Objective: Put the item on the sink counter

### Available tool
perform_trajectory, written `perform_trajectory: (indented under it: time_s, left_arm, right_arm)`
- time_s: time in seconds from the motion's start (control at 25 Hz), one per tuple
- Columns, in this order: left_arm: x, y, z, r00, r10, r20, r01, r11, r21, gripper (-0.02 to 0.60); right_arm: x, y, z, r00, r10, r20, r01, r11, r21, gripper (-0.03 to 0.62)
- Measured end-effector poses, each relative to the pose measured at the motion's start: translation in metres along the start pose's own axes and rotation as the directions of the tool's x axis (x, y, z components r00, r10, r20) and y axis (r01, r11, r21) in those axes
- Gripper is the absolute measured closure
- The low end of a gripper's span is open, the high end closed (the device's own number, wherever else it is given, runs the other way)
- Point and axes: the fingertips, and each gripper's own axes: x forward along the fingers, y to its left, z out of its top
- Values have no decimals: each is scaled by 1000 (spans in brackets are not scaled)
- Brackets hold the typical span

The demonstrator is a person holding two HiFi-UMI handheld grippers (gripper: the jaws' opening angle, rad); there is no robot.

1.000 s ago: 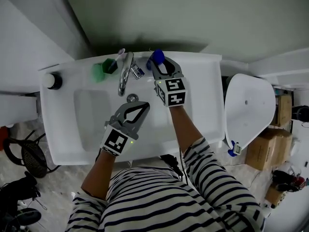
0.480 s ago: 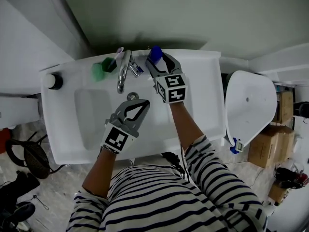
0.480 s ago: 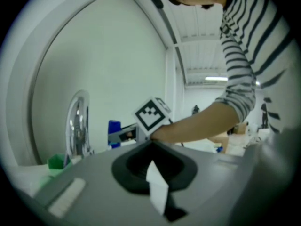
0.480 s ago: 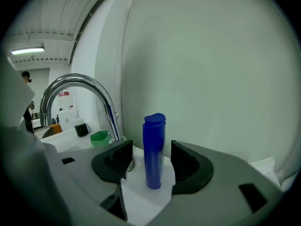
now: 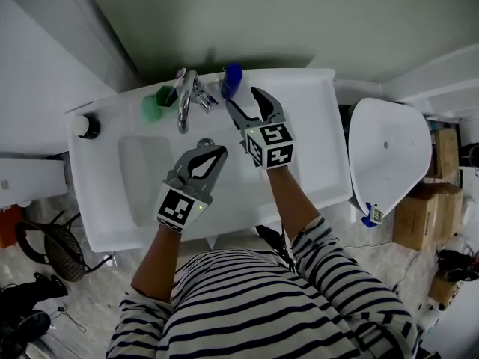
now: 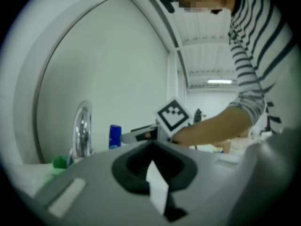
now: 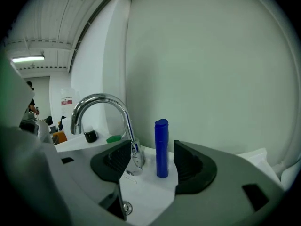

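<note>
Head view: right claw (image 5: 243, 99) has backed toward 6 o'clock from the blue bottle (image 5: 231, 80), upright on the worktop (image 5: 318, 148) at the faucet's (image 5: 185, 107) 3 o'clock. Right gripper view: jaws have just been opening, now apart, bottle seemingly beyond them, untouched. Left gripper view: left claw (image 6: 153, 147) pressed together, empty.

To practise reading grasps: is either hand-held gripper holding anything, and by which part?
Nothing. The right hand-held gripper has just been opening its jaws, nothing between them; the blue bottle stands free beyond. The left hand-held gripper is shut, empty.
</note>
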Motion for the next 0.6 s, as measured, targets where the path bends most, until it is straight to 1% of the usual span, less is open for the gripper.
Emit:
perform_trajectory:
  time_s: [0.16, 0.32, 0.6]
  left_arm:
    - [-7, -6, 9, 1000, 10, 21, -10, 1000, -9, 575]
    - [-15, -11, 15, 1000, 14, 23, -14, 1000, -7, 575]
    - [-28, -22, 28, 1000, 0, 25, -1, 1000, 24, 575]
  right_arm:
    - [-29, 15, 0, 1000, 16, 11, -16, 1000, 0, 338]
    - [-58, 31, 5, 999, 24, 39, -23, 999, -26, 338]
    - [-105, 61, 20, 991, 78, 106, -75, 997, -29, 345]
